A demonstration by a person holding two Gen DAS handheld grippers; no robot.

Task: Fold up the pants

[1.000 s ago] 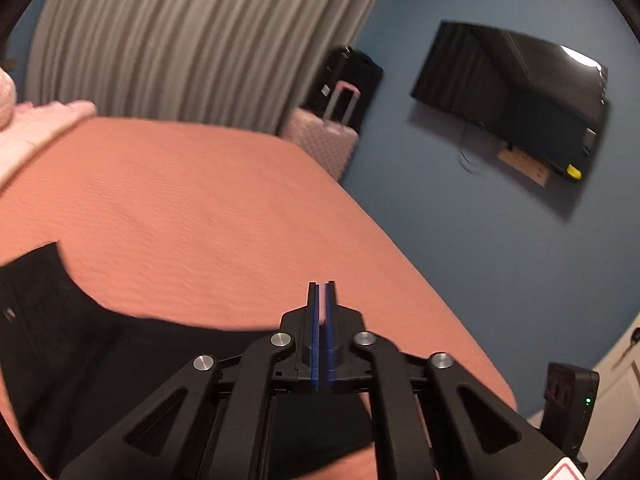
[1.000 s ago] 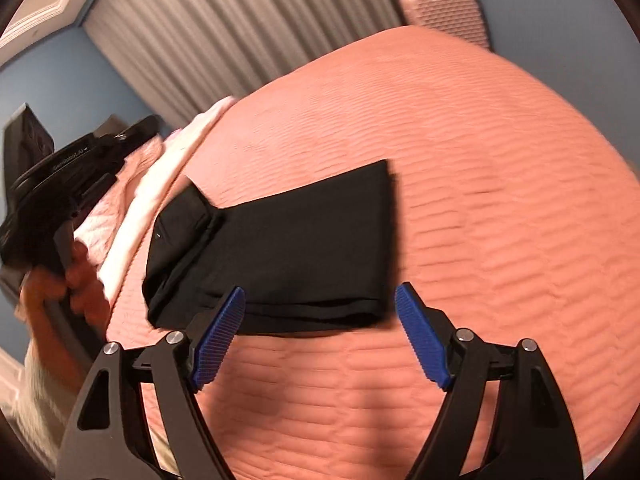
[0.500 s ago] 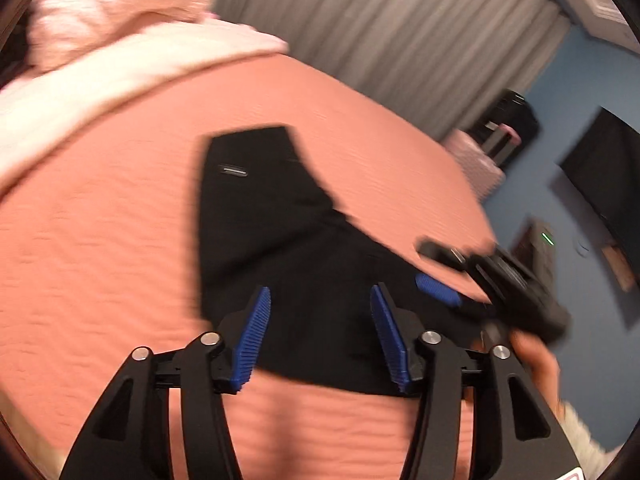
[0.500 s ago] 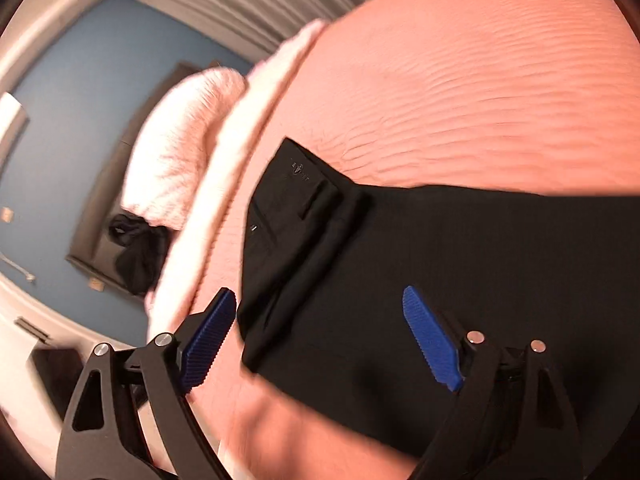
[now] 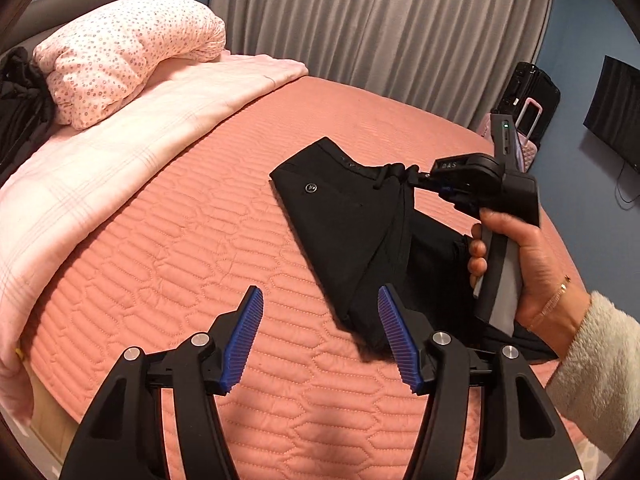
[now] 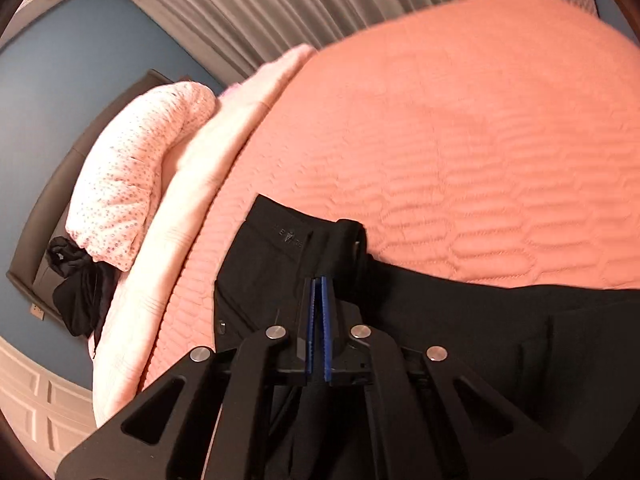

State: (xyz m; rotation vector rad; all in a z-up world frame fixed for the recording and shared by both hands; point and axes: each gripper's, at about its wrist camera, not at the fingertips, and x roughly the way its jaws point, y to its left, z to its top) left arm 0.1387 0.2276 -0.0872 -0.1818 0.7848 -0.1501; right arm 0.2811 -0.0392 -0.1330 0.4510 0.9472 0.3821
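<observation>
- Since a moment ago, the right gripper (image 6: 319, 280) has clamped its blue pads on the waistband of the black pants (image 5: 352, 216); its jaws were spread before.
- Left gripper (image 5: 320, 334) hovers released over the quilted salmon bedspread (image 5: 192, 248), its right pad beside the pants' folded near edge.
- Pants lie mid-bed, waistband toward the grey curtain (image 5: 380, 24).
- A dotted pink pillow (image 5: 120, 52) rests on a pale blanket (image 5: 100, 160).
</observation>
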